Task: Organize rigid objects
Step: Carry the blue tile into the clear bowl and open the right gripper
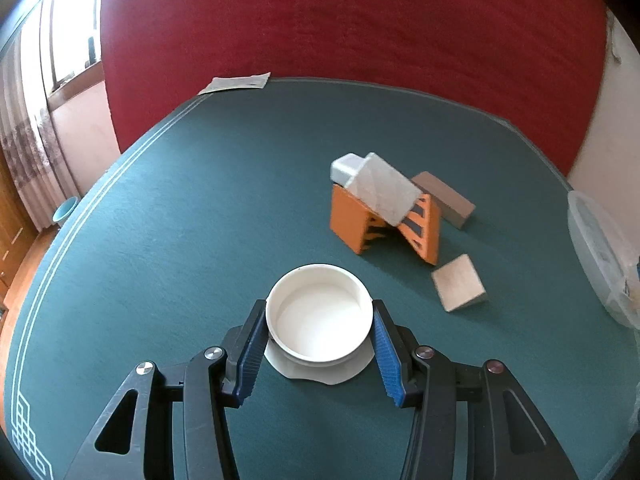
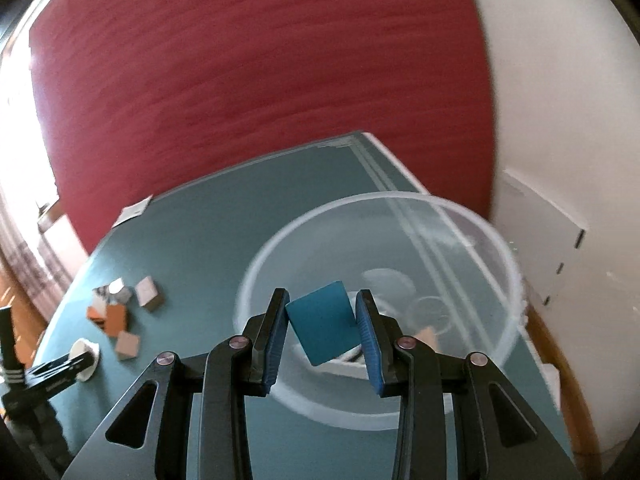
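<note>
- Blocks are what I am sorting: a teal block (image 2: pixel 323 324) sits tilted between the fingers of my right gripper (image 2: pixel 322 334), both blue pads pressing on its sides, so that gripper is closed on it.
- I hold that block above a clear plastic tub (image 2: pixel 496 240) standing near the table's right corner; a few small things lie on the tub's bottom, too blurred for me to name.
- My left gripper (image 1: pixel 320 346) is clamped on a white round cup (image 1: pixel 320 316), one pad against each side of its wall; the cup is empty and upright, with a white flared base under it resting on the green table (image 1: pixel 160 240).
- Beyond the cup and to its right I see the loose pile: an orange block (image 1: pixel 348 220) with dark stripes on its inner faces, and a pale grey block (image 1: pixel 384 188) leaning across its top.
- A small white block (image 1: pixel 346 168) lies just behind the grey one, touching it.
- A brown block (image 1: pixel 444 198) lies just beside the orange one on its far right side.
- A tan block (image 1: pixel 458 282) lies by itself, near the pile and nearer to me, apart from the cup.
- A sheet of paper (image 1: pixel 236 83) lies at the table's far edge, in front of a red cloth (image 1: pixel 340 20) hanging behind.
- A window with a curtain (image 1: pixel 28 140) is at my far left.
</note>
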